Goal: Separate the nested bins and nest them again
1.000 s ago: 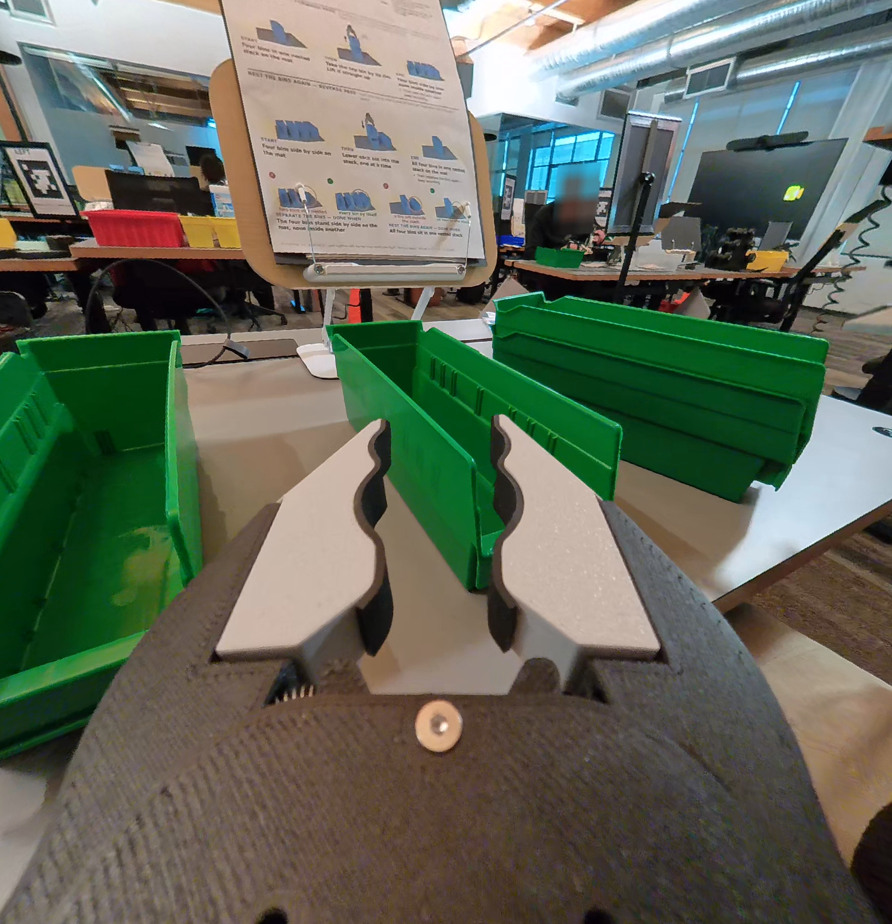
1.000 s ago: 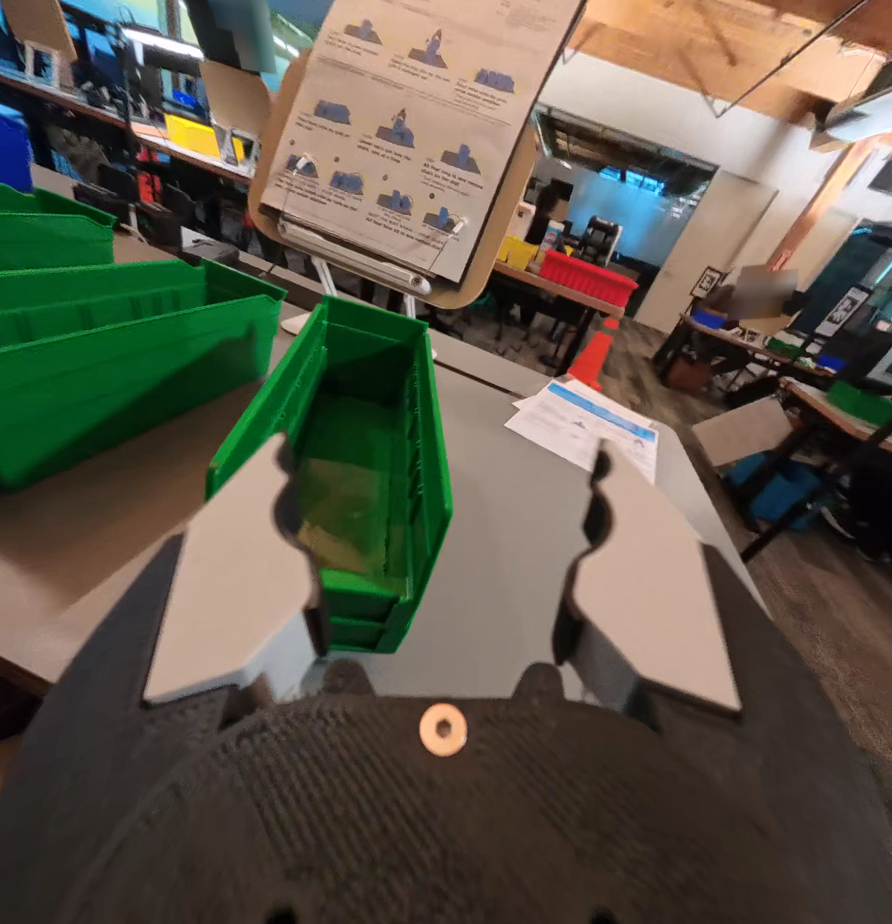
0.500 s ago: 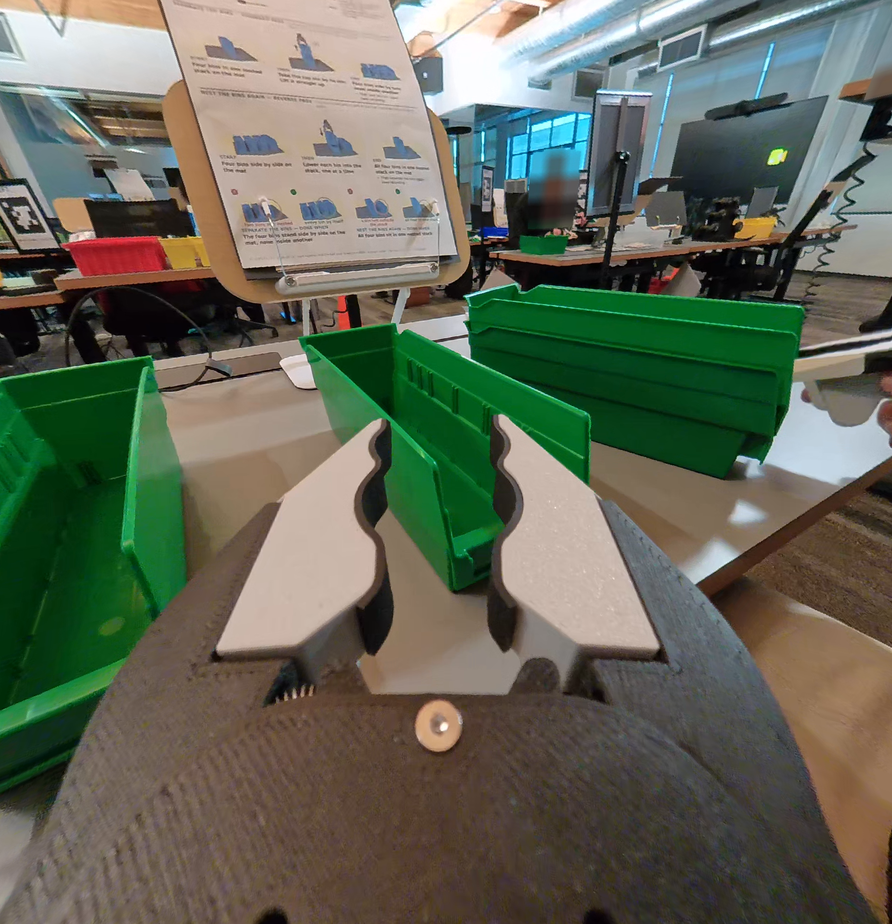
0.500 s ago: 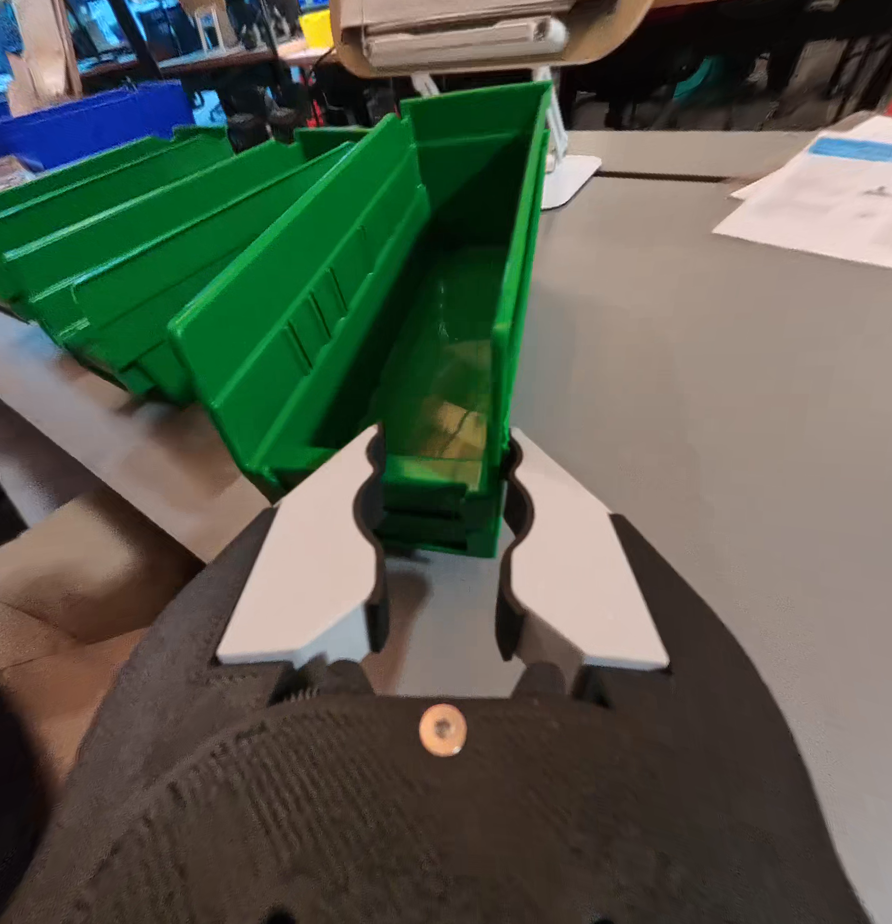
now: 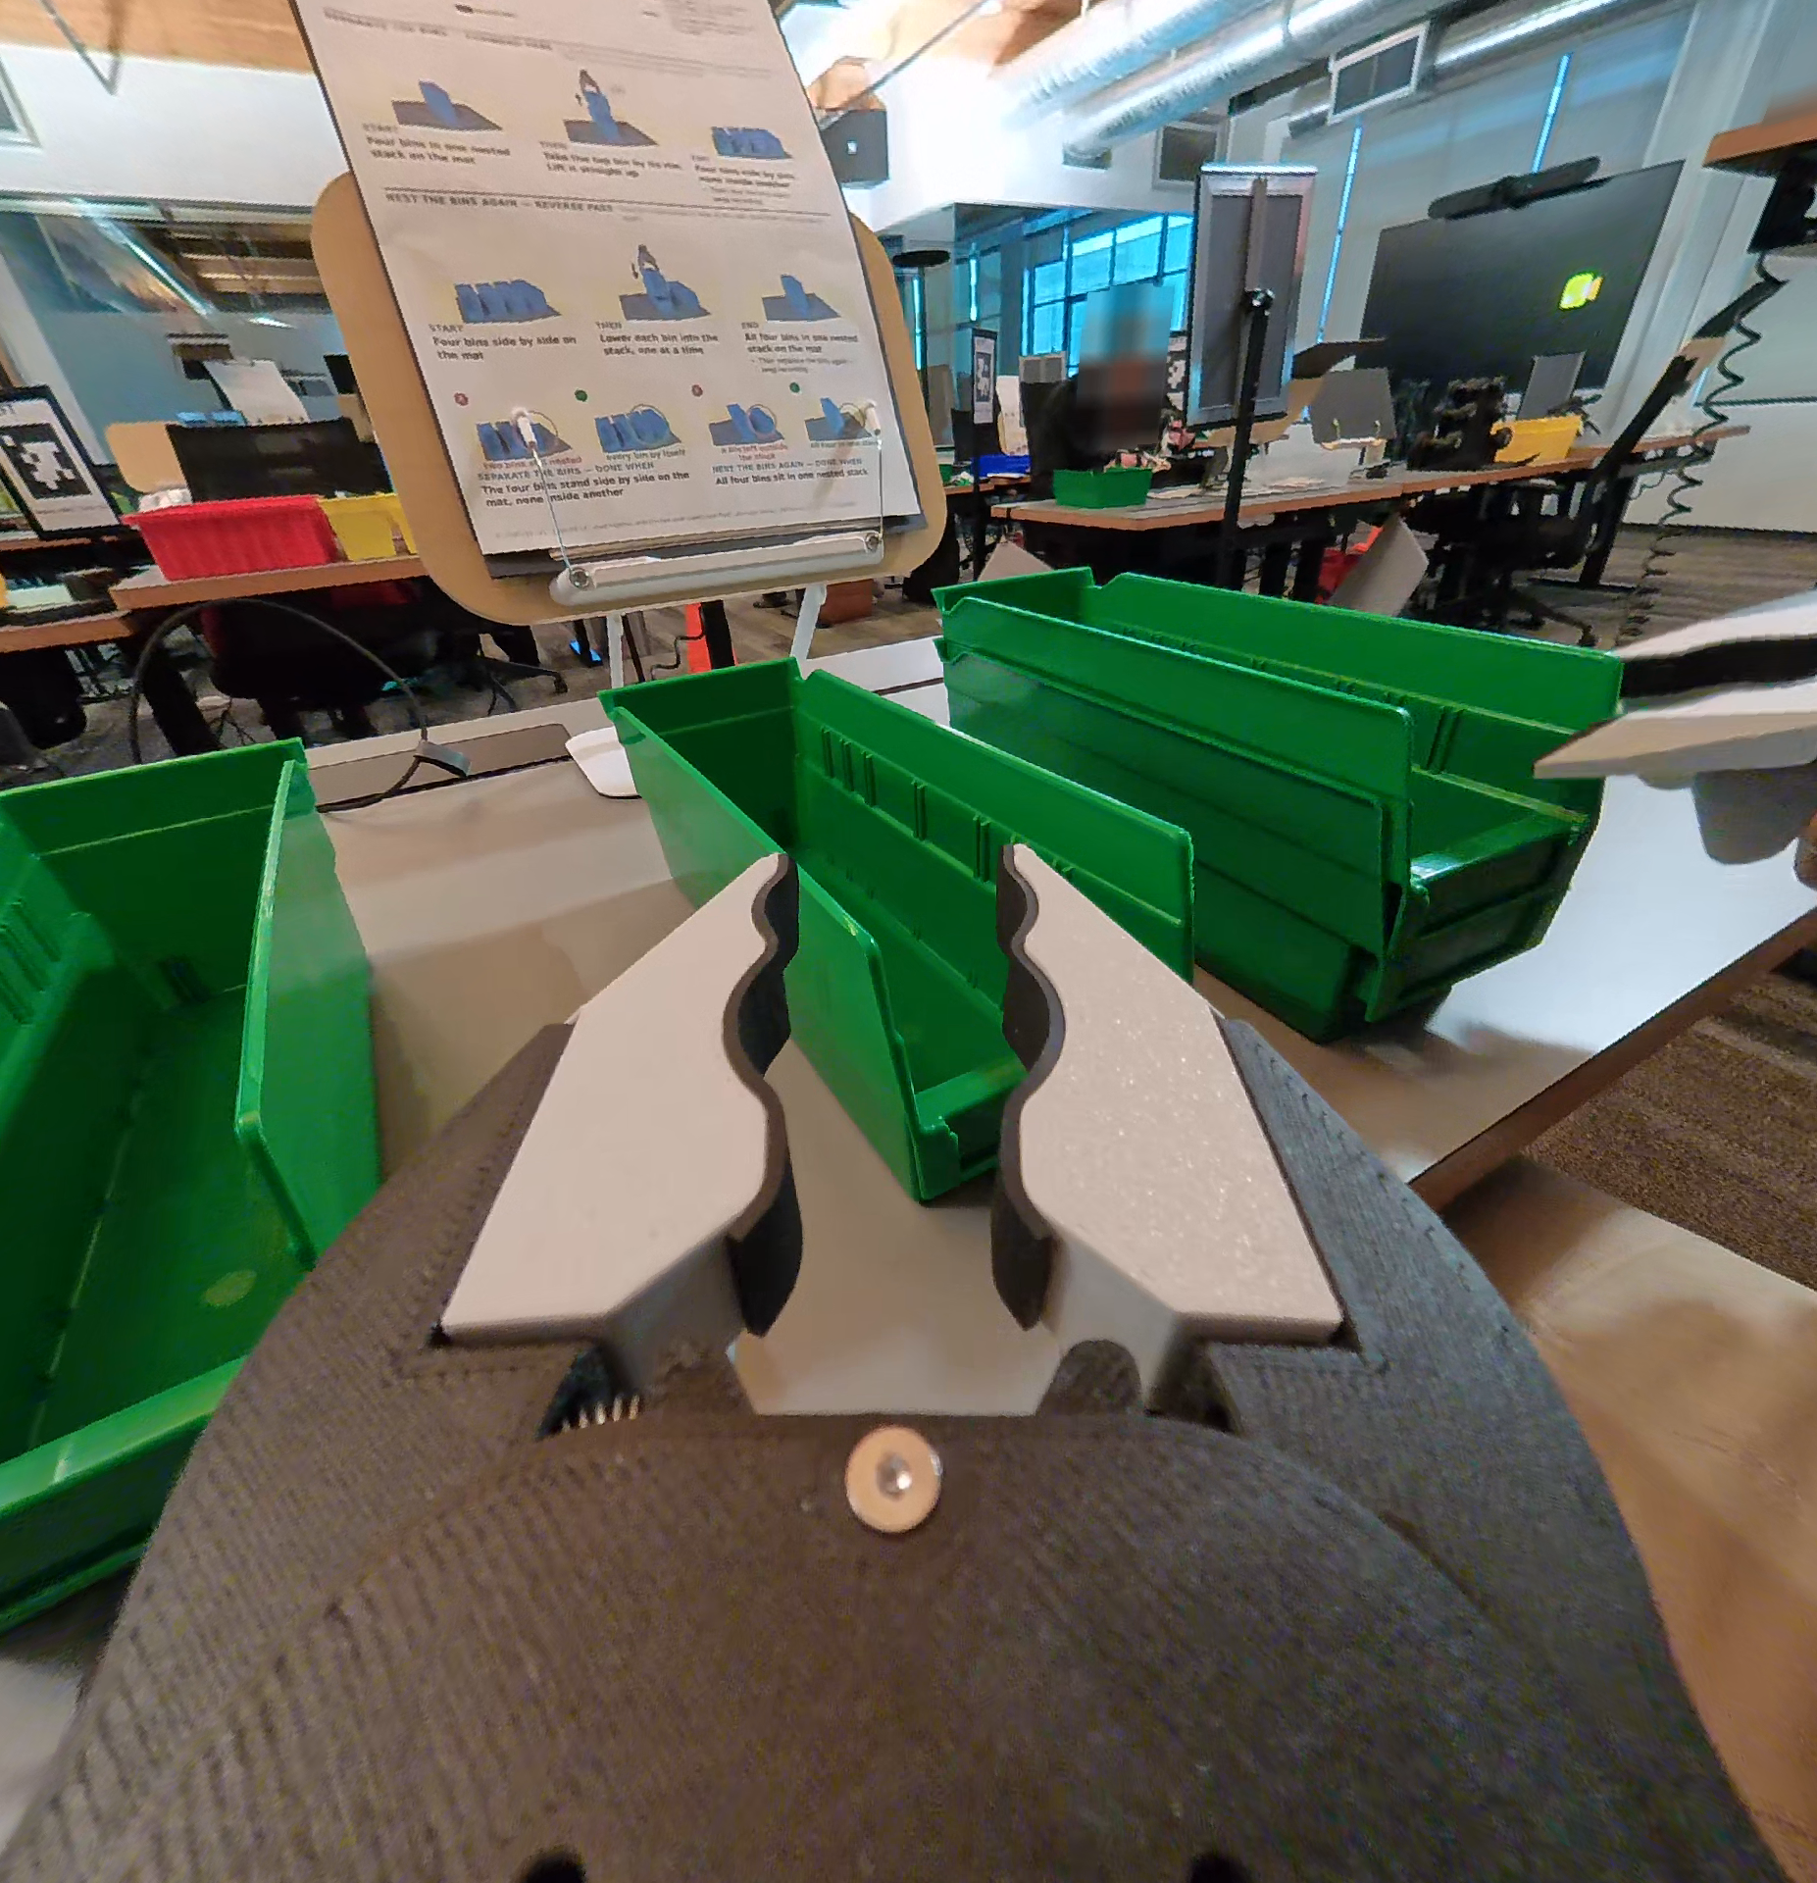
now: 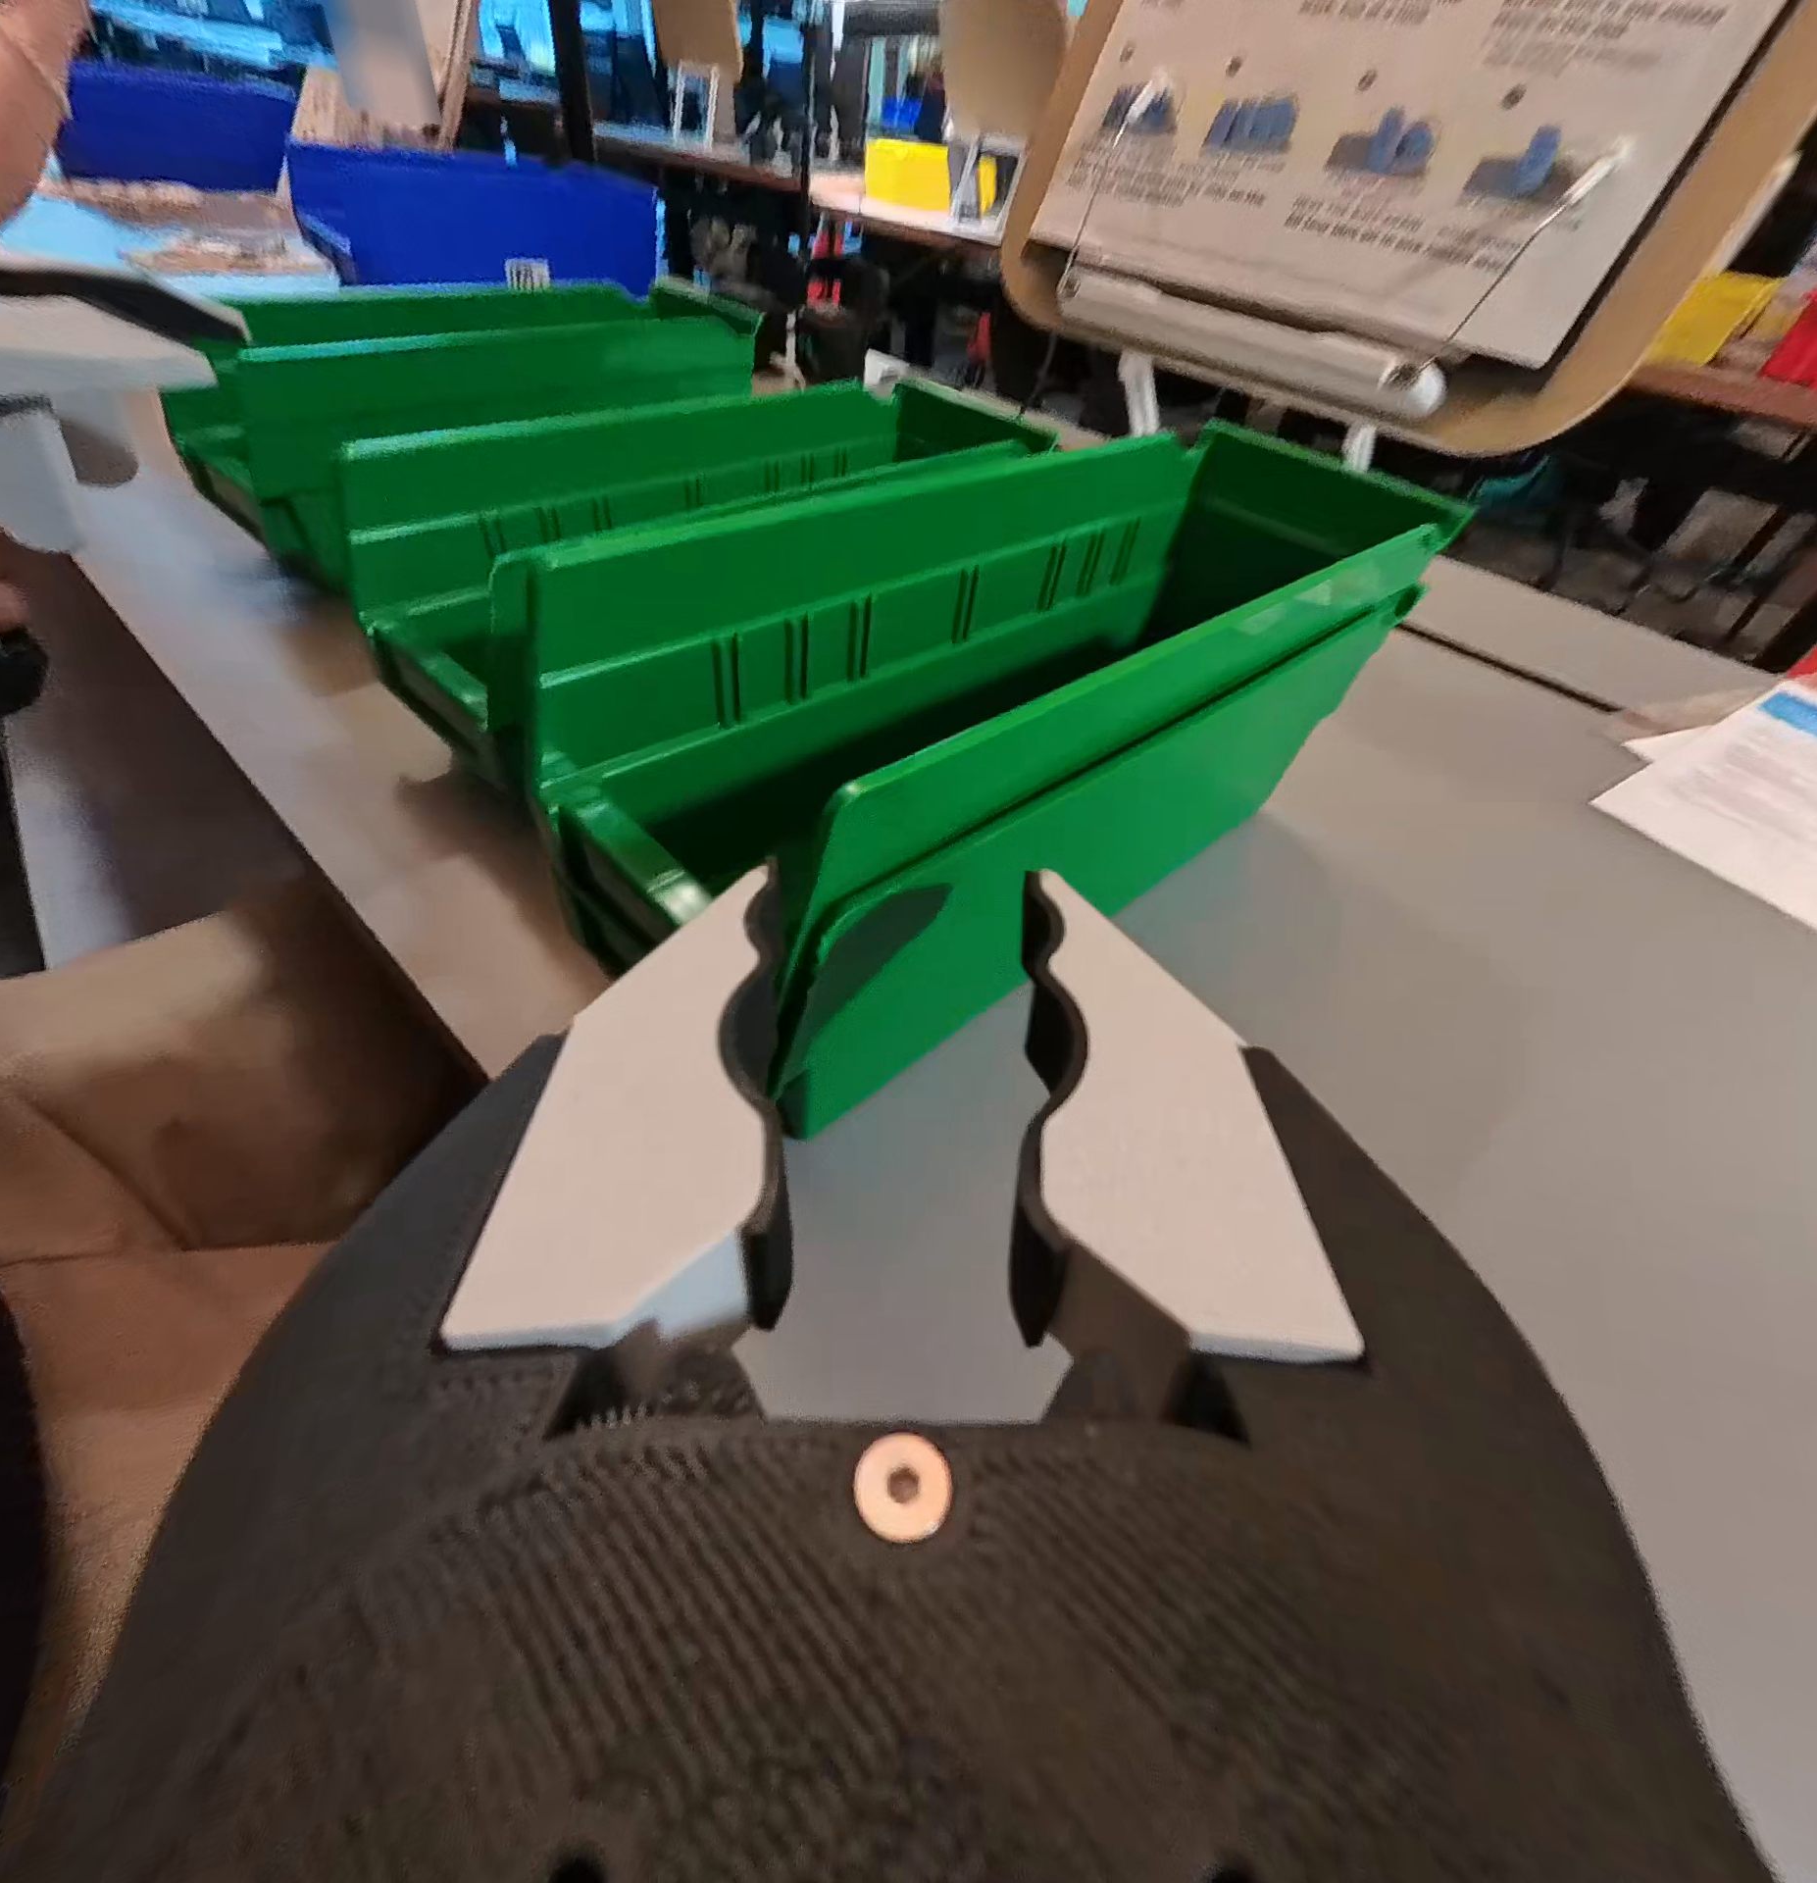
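Three lots of green bins are sitting in a row on the grey table [image 5: 1556, 1070]. The left gripper [image 5: 894, 876] is hanging over the middle bin [image 5: 884, 876] with its jaws a little apart, holding nothing. A single bin [image 5: 170, 1019] is sitting on its left, cut off by the edge of the left wrist view. The right gripper [image 6: 899, 886] is also a little apart, with the near wall of the nested pair [image 6: 985, 754] poking between its fingers; it is hard to tell if they are touching it. The right wrist view is blurry. A paper sheet [image 6: 1760, 785] is lying nearby, cut off. A picture sheet on a stand [image 5: 629, 306] is standing behind.
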`<state>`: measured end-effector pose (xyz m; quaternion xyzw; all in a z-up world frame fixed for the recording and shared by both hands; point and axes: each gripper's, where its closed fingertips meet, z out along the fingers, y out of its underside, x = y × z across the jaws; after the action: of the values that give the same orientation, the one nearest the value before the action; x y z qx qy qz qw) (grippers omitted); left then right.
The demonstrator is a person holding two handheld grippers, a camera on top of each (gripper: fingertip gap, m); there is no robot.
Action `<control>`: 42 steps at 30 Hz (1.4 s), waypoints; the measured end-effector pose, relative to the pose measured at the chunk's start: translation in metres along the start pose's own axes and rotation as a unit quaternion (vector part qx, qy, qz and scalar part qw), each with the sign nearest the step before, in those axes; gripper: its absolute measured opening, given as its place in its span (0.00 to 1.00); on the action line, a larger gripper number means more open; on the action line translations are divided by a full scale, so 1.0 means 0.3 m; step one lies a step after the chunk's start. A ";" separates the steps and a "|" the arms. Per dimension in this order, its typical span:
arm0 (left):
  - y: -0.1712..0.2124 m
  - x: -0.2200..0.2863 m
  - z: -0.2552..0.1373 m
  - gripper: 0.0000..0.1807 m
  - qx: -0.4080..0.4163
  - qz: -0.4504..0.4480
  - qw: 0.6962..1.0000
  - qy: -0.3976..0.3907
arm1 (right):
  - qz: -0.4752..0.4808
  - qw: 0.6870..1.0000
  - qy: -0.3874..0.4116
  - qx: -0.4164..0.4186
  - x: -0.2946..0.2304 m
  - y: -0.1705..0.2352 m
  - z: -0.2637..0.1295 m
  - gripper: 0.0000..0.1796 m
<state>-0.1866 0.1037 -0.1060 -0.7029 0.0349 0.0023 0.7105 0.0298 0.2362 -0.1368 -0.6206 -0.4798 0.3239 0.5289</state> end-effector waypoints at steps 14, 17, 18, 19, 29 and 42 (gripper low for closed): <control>0.031 0.033 -0.019 0.22 -0.023 -0.068 0.997 0.037 | 0.128 0.991 0.025 -0.015 -0.020 -0.050 0.071 0.40; 0.010 0.025 -0.030 0.22 -0.012 -0.047 0.998 0.033 | 0.082 0.989 0.100 -0.070 0.029 0.009 0.092 0.19; 0.006 0.023 -0.033 0.22 -0.010 -0.042 0.999 0.032 | 0.073 0.989 0.107 -0.076 0.043 0.011 0.091 0.19; 0.004 0.022 -0.034 0.22 -0.008 -0.041 0.999 0.033 | 0.079 0.987 0.111 -0.080 0.057 0.014 0.089 0.17; 0.002 0.035 -0.030 0.22 -0.010 -0.037 0.999 0.037 | 0.112 0.981 0.135 -0.079 0.214 0.033 0.081 0.03; 0.008 0.025 -0.028 0.21 -0.012 -0.036 0.999 0.030 | 0.247 0.959 0.128 0.049 0.254 -0.089 0.020 0.02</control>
<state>-0.1797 0.0949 -0.1089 -0.7116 0.0308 -0.0440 0.7005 0.0428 0.3094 -0.1043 -0.7291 -0.2234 0.3855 0.5196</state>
